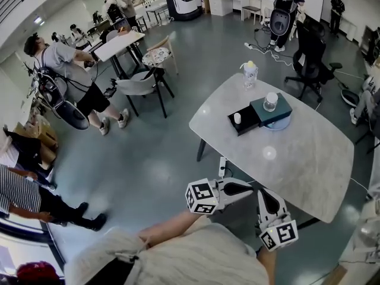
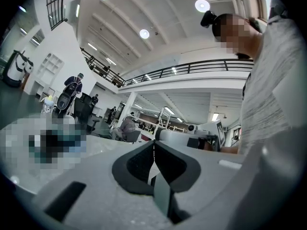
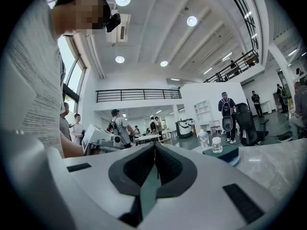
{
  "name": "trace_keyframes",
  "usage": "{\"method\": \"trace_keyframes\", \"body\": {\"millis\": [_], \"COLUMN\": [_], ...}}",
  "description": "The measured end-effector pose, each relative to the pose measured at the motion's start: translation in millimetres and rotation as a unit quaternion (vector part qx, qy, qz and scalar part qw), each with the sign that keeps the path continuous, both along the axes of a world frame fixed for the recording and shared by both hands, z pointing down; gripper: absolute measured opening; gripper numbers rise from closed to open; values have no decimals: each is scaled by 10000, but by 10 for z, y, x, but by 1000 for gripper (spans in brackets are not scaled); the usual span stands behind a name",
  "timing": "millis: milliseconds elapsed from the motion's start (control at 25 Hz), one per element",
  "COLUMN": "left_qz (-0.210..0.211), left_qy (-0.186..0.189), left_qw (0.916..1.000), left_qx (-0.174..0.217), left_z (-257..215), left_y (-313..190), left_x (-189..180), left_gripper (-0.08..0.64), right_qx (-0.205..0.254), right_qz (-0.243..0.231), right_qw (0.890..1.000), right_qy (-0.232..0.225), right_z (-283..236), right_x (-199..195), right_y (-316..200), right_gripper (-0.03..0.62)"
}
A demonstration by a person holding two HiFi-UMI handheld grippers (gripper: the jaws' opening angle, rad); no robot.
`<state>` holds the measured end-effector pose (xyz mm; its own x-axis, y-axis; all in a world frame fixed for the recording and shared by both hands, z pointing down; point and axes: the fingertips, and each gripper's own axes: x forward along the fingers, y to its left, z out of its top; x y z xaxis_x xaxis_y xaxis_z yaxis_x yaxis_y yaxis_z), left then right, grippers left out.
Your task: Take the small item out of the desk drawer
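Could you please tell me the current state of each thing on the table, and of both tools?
desk drawer: pulled open.
small item: sitting in the open drawer, not held.
jar: upright on top of the drawer unit, lid on.
bottle: upright on the table, capped.
left tool: shut, nothing between its jaws.
right tool: shut, nothing between its jaws.
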<state>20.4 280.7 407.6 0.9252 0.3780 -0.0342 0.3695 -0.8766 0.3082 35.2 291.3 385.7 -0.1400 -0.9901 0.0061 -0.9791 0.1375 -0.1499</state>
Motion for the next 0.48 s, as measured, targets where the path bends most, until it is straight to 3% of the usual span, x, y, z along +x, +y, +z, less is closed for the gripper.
{"method": "trace_keyframes", "body": {"millis": [480], "left_qz": [-251], "left_qy": [-53], "left_qw": [9996], "left_qx": [-127], "left_z": [1], "left_y": [-1212], "left_x": [109], "left_gripper": [17], "right_qx": [-128], "right_qz": [-264], "right_qw": [9995], "right_qy": [-104], "right_z": [42], "right_x": [96], "right_y": [-1227], "right_gripper": [11]}}
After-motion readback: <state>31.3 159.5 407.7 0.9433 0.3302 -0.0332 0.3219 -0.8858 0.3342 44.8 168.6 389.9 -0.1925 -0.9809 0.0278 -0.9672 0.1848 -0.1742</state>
